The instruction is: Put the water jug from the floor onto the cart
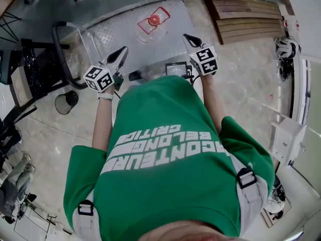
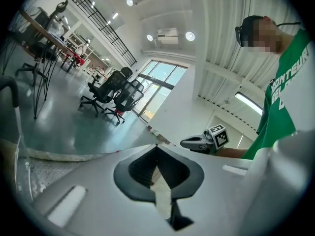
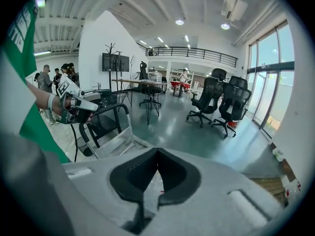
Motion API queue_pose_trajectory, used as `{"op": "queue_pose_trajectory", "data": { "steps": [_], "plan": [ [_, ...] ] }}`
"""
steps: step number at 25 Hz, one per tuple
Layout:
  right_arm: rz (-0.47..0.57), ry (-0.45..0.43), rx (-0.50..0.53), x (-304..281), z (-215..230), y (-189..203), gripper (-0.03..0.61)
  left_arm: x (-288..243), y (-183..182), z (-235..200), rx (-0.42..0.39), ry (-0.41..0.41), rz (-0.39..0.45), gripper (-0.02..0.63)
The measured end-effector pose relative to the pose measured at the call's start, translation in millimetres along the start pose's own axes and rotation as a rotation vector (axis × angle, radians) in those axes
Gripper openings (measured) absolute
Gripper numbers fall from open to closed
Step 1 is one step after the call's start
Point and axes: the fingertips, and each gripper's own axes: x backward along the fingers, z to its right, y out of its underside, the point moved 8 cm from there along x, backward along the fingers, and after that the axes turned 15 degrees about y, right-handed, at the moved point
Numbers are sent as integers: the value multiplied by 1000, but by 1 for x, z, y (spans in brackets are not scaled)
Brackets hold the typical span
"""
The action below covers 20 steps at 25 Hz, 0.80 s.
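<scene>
Claws both empty: left claw (image 1: 120, 54) pressed together, right claw (image 1: 189, 39) likewise. Ahead, between them, well apart: clear plastic water jug with red cap (image 1: 154, 20), apparently already standing on grey metal platform cart (image 1: 113, 31). Risk: bumped cart rolls, jug topples.

A person's bright green cotton T-shirt (image 1: 165, 114) is filling the middle of the head view and carrying white block lettering across it. Grey shoulder straps with black buckles (image 1: 246, 177) are showing at 4 and 8 o'clock. The left hand-held gripper (image 1: 120, 53) and the right hand-held gripper (image 1: 189, 38) are each wearing a white cube printed with black square markers, and their jaws are showing black over grey. At 12 o'clock the clear plastic water jug (image 1: 154, 20) is showing a red cap inside a red-outlined rectangle, against the silver diamond-patterned metal cart deck (image 1: 120, 26). The looped cart handle (image 1: 60, 54) is showing black. At 1 o'clock, brown wooden slats (image 1: 246, 14) are contrasting with the speckled beige stone floor (image 1: 241, 74).
</scene>
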Motion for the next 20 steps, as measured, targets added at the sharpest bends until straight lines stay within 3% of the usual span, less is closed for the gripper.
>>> {"op": "queue_pose_trajectory", "data": {
  "steps": [11, 20],
  "plan": [
    [0, -50, -16, -8, 39, 27, -8, -53, 9, 12, 1, -26, -31, 8],
    [-1, -82, -31, -4, 67, 55, -8, -110, 14, 22, -8, 4, -68, 8]
  ]
}}
